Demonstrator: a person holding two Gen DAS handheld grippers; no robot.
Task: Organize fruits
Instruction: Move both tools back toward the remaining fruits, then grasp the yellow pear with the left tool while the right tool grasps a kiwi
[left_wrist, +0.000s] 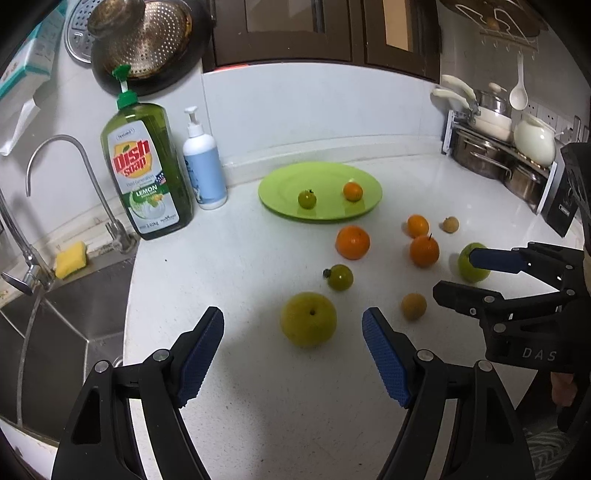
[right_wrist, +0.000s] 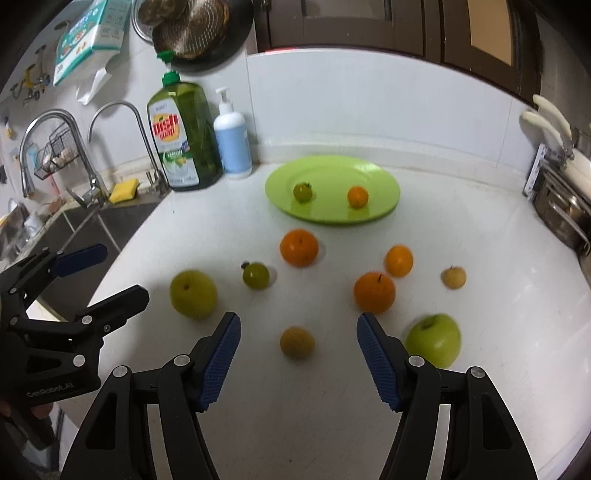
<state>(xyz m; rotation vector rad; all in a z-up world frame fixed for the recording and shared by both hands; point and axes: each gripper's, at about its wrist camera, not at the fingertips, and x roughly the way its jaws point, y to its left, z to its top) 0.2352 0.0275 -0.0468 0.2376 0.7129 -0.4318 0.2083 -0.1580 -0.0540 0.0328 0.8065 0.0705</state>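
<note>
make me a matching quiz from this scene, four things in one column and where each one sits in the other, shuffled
Things:
1. small orange fruit
2. yellow sponge
3. yellow-green pear
4. green apple

Places:
A. at the sink's edge by the faucet
B. on the counter ahead of the open left gripper
C. on the green plate
D. on the counter just right of the right gripper

Pairs: 1-C, 2-A, 3-B, 4-D
</note>
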